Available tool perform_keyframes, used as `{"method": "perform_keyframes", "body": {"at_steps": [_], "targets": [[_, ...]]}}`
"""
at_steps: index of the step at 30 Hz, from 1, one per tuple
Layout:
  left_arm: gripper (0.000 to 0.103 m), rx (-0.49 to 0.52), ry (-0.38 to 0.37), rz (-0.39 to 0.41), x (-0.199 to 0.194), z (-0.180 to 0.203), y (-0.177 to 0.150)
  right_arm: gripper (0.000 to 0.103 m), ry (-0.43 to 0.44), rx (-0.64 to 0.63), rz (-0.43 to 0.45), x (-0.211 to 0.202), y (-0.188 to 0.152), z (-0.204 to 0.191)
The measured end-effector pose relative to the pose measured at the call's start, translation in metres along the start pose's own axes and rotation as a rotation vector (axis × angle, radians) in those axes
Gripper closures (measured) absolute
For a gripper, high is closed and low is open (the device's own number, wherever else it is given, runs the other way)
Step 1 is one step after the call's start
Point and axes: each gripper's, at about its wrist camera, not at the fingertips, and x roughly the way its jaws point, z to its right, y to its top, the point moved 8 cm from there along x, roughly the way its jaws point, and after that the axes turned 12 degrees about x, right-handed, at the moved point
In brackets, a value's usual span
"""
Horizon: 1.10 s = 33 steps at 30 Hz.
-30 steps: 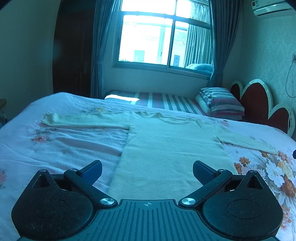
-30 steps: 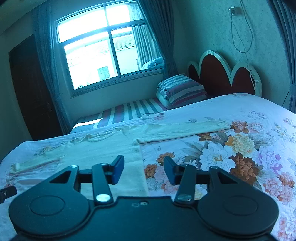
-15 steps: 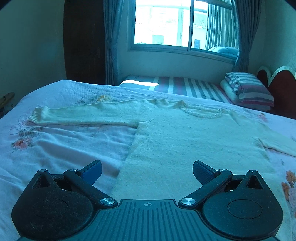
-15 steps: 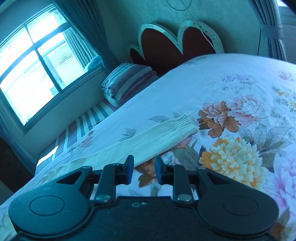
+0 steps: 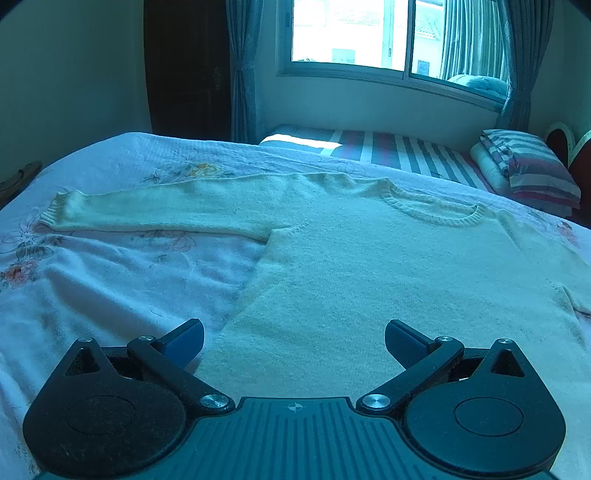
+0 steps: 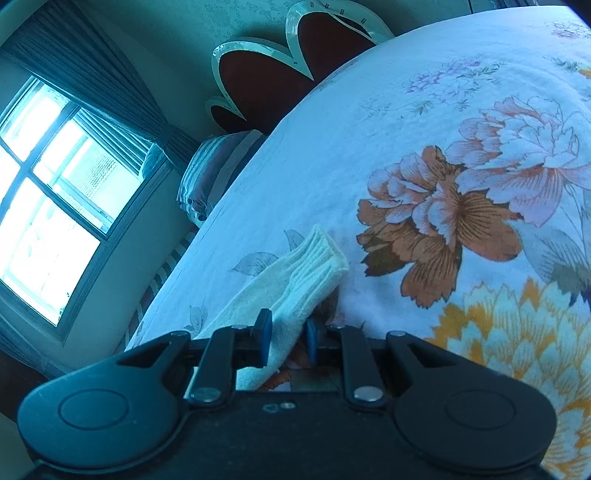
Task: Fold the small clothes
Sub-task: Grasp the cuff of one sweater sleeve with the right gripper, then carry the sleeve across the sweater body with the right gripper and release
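Note:
A cream knitted sweater (image 5: 369, 266) lies flat, face up, on the floral bedspread (image 5: 92, 295), with its left sleeve (image 5: 147, 210) stretched out sideways. My left gripper (image 5: 293, 332) hovers open, low over the sweater's lower left edge, with nothing between its fingers. In the right wrist view the other sleeve's ribbed cuff (image 6: 317, 258) lies on the bedspread (image 6: 369, 147). My right gripper (image 6: 286, 332) is rolled to one side. Its jaws are closing on the sleeve just behind the cuff, and the knit fills the narrow gap between the blue pads.
Folded striped bedding (image 5: 528, 166) is stacked at the far right by the red scalloped headboard (image 6: 266, 81). A striped mattress strip (image 5: 388, 147) runs below the window (image 5: 351, 33). A dark door (image 5: 184, 66) stands at the back left.
The left gripper came lower and leftward over the sweater, staying open. The right gripper travelled out along the right sleeve to the cuff, rolled over, and its jaws narrowed around the sleeve.

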Motion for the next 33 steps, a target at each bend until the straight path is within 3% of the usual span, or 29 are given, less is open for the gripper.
{"method": "perform_keyframes", "body": {"at_steps": [4, 7, 9, 15, 19, 24, 30, 33], "targets": [[0.0, 0.007, 0.019, 0.003, -0.001, -0.017, -0.004, 0.083, -0.013, 0.022, 0.004, -0.002, 0.001, -0.002], [0.0, 0.027, 0.048, -0.005, 0.002, -0.038, -0.007, 0.098, -0.075, -0.026, 0.015, 0.004, 0.005, -0.006], [0.0, 0.03, 0.057, -0.007, 0.005, -0.053, -0.007, 0.098, -0.109, -0.052, 0.034, 0.008, 0.005, -0.016], [0.0, 0.011, 0.023, -0.037, 0.03, -0.098, -0.012, 0.098, -0.068, -0.265, 0.021, -0.003, -0.037, -0.099], [0.0, 0.001, -0.003, -0.03, 0.034, -0.119, -0.014, 0.098, 0.027, -0.46, -0.036, -0.009, -0.107, -0.18], [0.0, 0.011, -0.007, -0.019, 0.032, -0.149, -0.018, 0.098, 0.167, -0.647, -0.184, -0.014, -0.231, -0.276], [0.0, -0.013, 0.027, -0.029, 0.031, -0.193, -0.031, 0.098, 0.278, -0.794, -0.399, -0.01, -0.379, -0.332], [0.0, -0.04, 0.022, -0.043, 0.033, -0.209, -0.041, 0.098, 0.292, -0.873, -0.446, -0.01, -0.443, -0.34]]}}
